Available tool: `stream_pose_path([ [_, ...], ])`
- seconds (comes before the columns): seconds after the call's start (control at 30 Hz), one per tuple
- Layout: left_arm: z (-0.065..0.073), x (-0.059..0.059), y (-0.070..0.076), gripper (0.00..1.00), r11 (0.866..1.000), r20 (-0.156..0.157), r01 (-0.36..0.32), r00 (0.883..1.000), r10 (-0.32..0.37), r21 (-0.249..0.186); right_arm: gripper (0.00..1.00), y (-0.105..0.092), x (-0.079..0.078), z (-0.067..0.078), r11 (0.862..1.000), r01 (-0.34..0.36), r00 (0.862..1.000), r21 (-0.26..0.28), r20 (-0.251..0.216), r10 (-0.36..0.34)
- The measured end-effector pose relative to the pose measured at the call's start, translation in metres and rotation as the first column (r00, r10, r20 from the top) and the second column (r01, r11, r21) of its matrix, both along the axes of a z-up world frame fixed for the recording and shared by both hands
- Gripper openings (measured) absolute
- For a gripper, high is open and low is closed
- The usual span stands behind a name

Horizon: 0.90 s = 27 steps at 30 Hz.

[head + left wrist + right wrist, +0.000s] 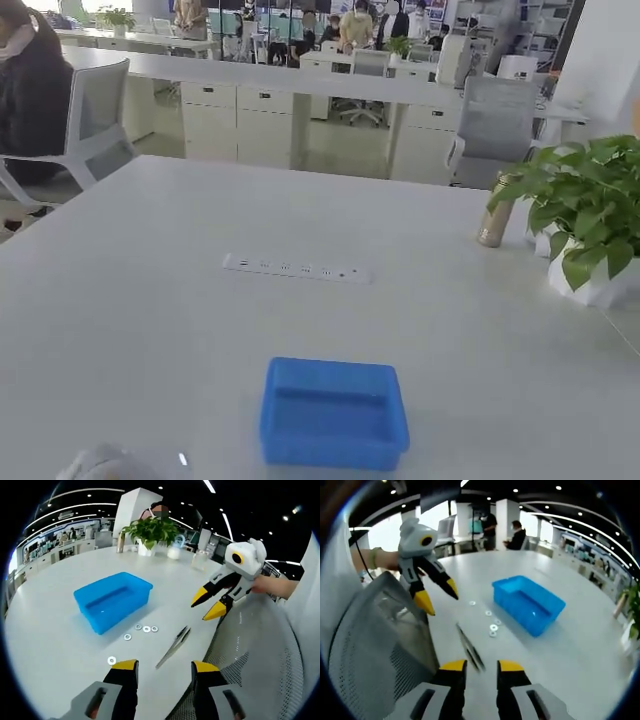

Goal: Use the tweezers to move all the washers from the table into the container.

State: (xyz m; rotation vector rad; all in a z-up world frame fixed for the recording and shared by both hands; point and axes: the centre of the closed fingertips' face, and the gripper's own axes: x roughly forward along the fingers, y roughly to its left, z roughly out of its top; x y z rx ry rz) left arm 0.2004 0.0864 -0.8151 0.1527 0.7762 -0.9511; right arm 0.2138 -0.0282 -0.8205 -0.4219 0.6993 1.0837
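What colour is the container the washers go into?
The container is plain bright blue, with no pattern. It shows best in the left gripper view.

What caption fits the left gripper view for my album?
Open left tool by slim metal tweezers, five small silver washers beside a blue plastic container.

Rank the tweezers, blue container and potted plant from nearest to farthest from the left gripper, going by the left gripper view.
1. Tweezers, lying just ahead of the left gripper.
2. Blue container, farther ahead, to the left.
3. Potted plant, far back, beyond the container.
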Motion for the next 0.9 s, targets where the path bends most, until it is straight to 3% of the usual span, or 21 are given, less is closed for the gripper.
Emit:
stream_pose_path([
  [0.03, -0.004, -0.004, -0.004, 0.39, 1.000, -0.030, 0.023, 0.999, -0.023, -0.004, 0.19, 0.004, 0.000, -0.004, 1.000, -0.016, 1.000, -0.010, -0.004, 0.016],
  [0.17, -0.014, -0.003, -0.009, 0.36, 0.998, -0.044, 0.063, 0.997, -0.062, 0.030, 0.19, 0.016, -0.001, -0.013, 0.998, -0.054, 0.998, -0.024, -0.026, 0.053],
  [0.33, -0.024, 0.000, -0.009, 0.31, 0.984, -0.034, 0.140, 0.990, -0.137, 0.113, 0.19, 0.023, -0.002, -0.023, 0.994, -0.098, 0.995, -0.054, -0.041, 0.096],
  [0.5, -0.031, 0.004, -0.013, 0.26, 0.968, -0.035, 0.192, 0.981, -0.189, 0.161, 0.17, 0.025, -0.003, -0.030, 0.986, -0.138, 0.990, -0.090, -0.054, 0.133],
  [0.57, -0.033, 0.003, -0.014, 0.24, 0.963, -0.050, 0.212, 0.977, -0.206, 0.167, 0.17, 0.026, -0.003, -0.033, 0.984, -0.151, 0.988, -0.099, -0.055, 0.146],
  [0.77, -0.038, 0.006, -0.017, 0.17, 0.946, -0.046, 0.256, 0.967, -0.252, 0.198, 0.16, 0.029, -0.003, -0.035, 0.976, -0.183, 0.982, -0.121, -0.060, 0.177],
  [0.9, -0.037, 0.008, -0.019, 0.11, 0.933, -0.014, 0.281, 0.958, -0.285, 0.226, 0.15, 0.031, -0.003, -0.038, 0.970, -0.201, 0.979, -0.137, -0.059, 0.195],
])
